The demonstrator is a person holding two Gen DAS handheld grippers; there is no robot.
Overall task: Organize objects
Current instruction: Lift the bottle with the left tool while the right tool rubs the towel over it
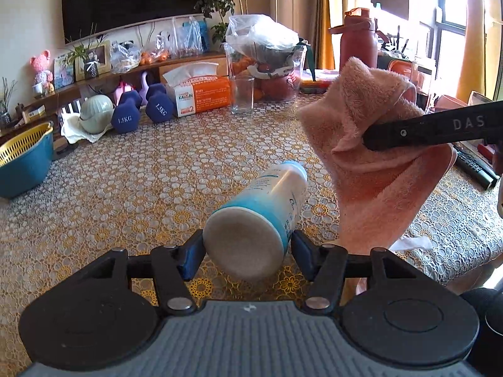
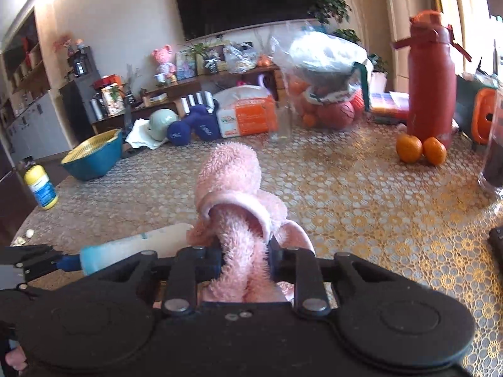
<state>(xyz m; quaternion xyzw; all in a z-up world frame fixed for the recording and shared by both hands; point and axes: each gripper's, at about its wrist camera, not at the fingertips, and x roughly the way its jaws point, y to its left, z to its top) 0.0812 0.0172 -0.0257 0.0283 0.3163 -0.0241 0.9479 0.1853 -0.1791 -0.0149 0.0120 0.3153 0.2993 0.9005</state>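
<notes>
My left gripper (image 1: 246,256) is shut on a white and blue bottle (image 1: 264,207), held by its base and tilted above the patterned tablecloth (image 1: 141,188). My right gripper (image 2: 245,262) is shut on a pink fluffy towel (image 2: 232,194), which hangs bunched above the table. In the left wrist view the towel (image 1: 377,169) hangs just right of the bottle, with the right gripper's black finger (image 1: 424,132) clamped on it. In the right wrist view the bottle (image 2: 135,245) and the left gripper's fingertips (image 2: 47,260) show at the lower left.
At the table's far side stand a drinking glass (image 1: 242,94), a tissue box (image 1: 201,91), blue dumbbells (image 1: 144,110) and a bagged jug of fruit (image 1: 267,59). A blue and yellow basket (image 1: 22,160) sits left. A red flask (image 2: 432,78), two oranges (image 2: 421,149) and a yellow bottle (image 2: 41,185) also stand here.
</notes>
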